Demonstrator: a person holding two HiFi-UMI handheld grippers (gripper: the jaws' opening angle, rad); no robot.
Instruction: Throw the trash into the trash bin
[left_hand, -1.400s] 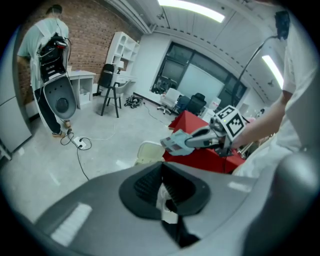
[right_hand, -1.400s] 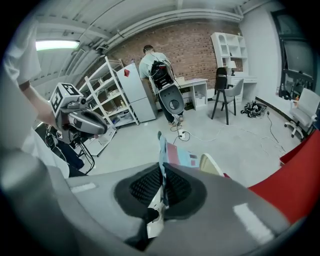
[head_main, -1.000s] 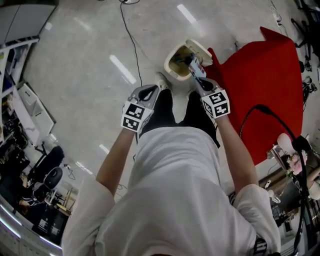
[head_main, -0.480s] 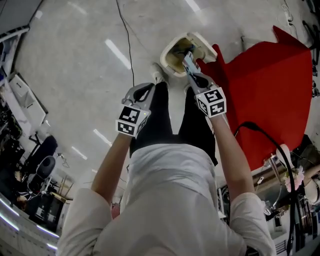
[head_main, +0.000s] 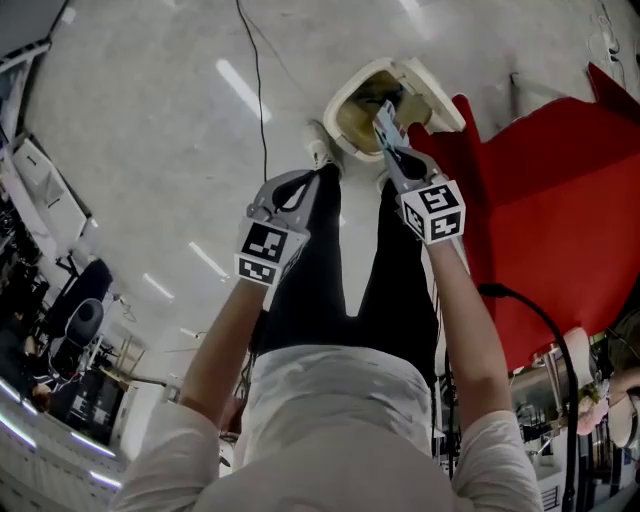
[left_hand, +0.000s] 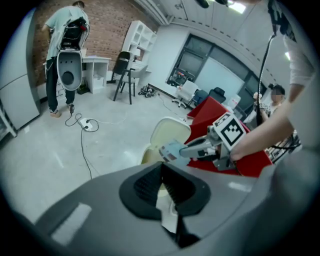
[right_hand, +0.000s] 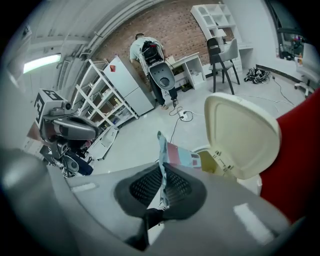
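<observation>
The right claw (head_main: 390, 140) is clamped on the trash, a flat pale-blue and pink wrapper (right_hand: 172, 152) held by one edge so that most of it sticks out past the pads. From the head view it hangs over the mouth of the cream trash bin (head_main: 345, 100), whose lid (right_hand: 240, 135) stands raised on the far side. The left claw (head_main: 312, 178) hovers off to the side with its jaws together and nothing in them. The main risk is the drop itself. The wrapper is light and thin, so if it is let go this high it may flutter past the rim onto the floor or the red cloth (head_main: 560, 200) beside the bin. It may also cling to a pad instead of falling. A white shoe (head_main: 318, 150) sits near the bin's base (whether it works a pedal I cannot tell). If it does, lifting that foot early would bring the lid down on the claw.
</observation>
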